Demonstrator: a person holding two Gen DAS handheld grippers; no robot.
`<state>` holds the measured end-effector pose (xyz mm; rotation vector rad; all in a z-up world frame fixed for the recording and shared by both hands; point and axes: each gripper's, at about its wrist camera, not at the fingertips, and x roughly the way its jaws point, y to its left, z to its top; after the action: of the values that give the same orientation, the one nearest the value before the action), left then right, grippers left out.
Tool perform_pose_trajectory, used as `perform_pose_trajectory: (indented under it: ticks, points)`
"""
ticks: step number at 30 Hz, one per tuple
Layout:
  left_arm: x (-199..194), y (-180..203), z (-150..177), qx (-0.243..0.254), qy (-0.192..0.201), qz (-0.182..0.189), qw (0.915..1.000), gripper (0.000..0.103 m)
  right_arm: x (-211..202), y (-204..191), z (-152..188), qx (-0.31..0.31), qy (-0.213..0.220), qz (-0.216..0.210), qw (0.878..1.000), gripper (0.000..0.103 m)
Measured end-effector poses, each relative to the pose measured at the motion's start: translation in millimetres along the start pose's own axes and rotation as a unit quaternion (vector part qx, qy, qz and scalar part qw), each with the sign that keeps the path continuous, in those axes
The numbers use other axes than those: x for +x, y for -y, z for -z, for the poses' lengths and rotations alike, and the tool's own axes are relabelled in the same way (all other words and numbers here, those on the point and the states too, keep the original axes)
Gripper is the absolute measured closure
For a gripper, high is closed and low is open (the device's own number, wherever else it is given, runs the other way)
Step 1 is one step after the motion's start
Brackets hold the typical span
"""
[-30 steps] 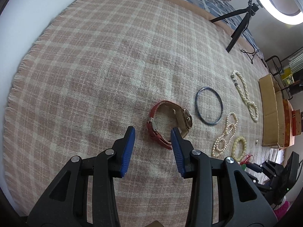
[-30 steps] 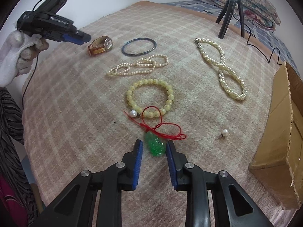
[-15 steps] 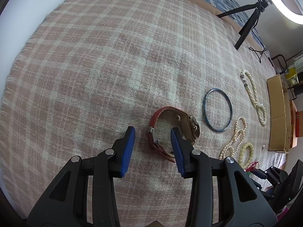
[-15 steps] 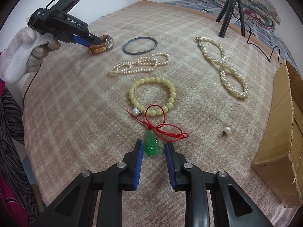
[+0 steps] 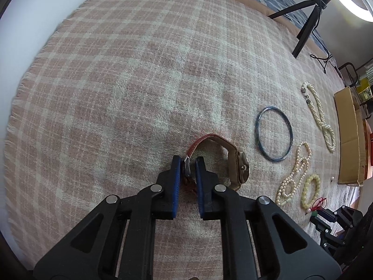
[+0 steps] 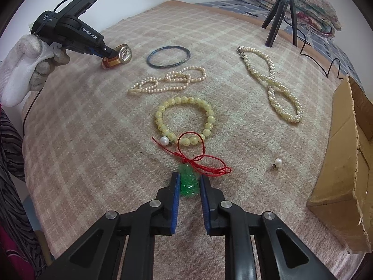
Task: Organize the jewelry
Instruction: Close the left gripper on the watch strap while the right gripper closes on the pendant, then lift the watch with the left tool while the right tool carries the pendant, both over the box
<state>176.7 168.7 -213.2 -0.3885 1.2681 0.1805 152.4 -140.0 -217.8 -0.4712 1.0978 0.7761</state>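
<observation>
On my right wrist view, the right gripper (image 6: 189,183) sits lowest in frame, its blue pads pressed against both sides of the green pendant (image 6: 189,183) — pinching it where it lies on the plaid blanket (image 6: 93,163). The pendant's red cord (image 6: 202,161) loops out ahead of the fingertips and crosses over the near edge of the yellow bead bracelet (image 6: 184,120). A single white pearl (image 6: 164,140) touches that bracelet's near-left side; another loose pearl (image 6: 278,162) lies apart to the right, near the cardboard box (image 6: 345,163) at the blanket's right edge.

Beyond the bracelet I see a thin pearl strand (image 6: 170,80) bunched in loops, and further right a thicker twisted pearl necklace (image 6: 271,82) stretched away from me. Past the thin strand lies the dark blue bangle (image 6: 168,56), flat on the blanket.

On my left wrist view, the left gripper (image 5: 188,166) has its pads nearly together, clamped on the buckle end of the red-strapped watch (image 5: 242,168). The watch stands on its edge, strap arching up, the face turned toward the bangle (image 5: 274,134), which is near but not touching. From the right view the same gripper (image 6: 109,52) reaches down onto the watch (image 6: 121,56), held by a white-gloved hand (image 6: 25,67).

Farthest off, a black tripod (image 6: 281,16) stands at the blanket's far edge, with folded quilts (image 6: 303,4) behind it.
</observation>
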Motion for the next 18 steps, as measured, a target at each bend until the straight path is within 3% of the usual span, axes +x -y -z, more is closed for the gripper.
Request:
perform_pose_trajectory:
  ticks: [10,18]
  points:
    - [-29.3,-3.9,1.8,-0.004,0.031,0.013,0.9994,0.093,-15.3,-4.3,8.2,0.001,0.015,0.018,1.000,0.088]
    - [-54.8,3.0,1.0,-0.002,0.061,0.032,0.9976,0.093,-51.4,-3.9,9.2,0.011,0.063,0.050,0.997,0.088]
